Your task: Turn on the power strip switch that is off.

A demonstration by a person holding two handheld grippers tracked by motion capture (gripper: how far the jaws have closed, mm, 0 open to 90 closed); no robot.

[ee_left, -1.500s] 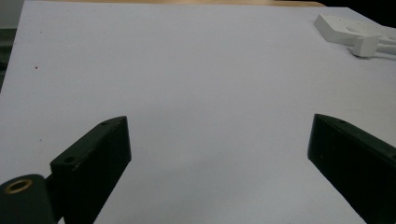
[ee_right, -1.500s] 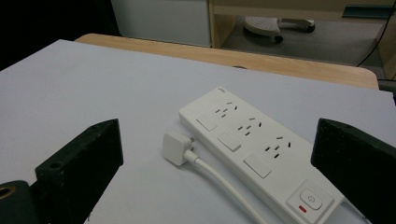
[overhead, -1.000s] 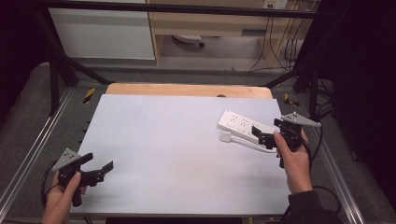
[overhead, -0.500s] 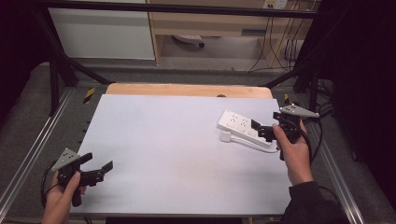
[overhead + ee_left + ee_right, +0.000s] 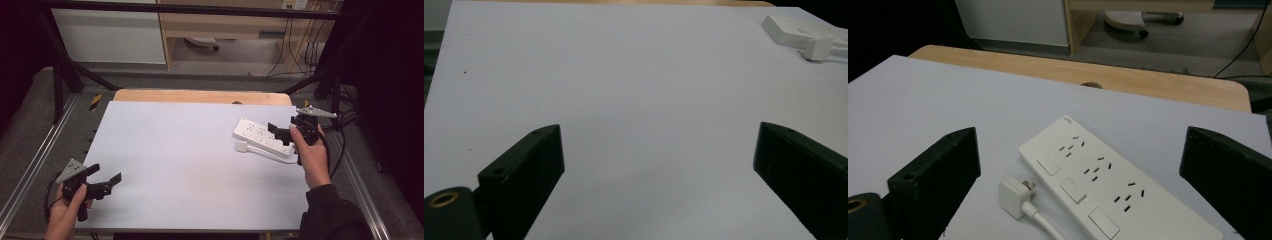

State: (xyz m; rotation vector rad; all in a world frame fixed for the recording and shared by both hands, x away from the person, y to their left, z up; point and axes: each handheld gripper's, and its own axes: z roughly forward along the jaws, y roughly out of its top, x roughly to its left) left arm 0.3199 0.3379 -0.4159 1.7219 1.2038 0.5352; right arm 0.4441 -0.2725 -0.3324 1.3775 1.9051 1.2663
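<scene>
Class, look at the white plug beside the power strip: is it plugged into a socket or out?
Out. The plug lies loose on the table beside the power strip, prongs bare, and every visible socket is empty.

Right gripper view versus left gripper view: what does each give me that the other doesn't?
Right gripper view alone: the power strip's sockets and switches close up, the plug's prongs, and the wooden table edge with floor beyond. Left gripper view alone: the broad bare stretch of white mat. Both share the strip and plug lying apart from the jaws, and jaws spread wide.
</scene>
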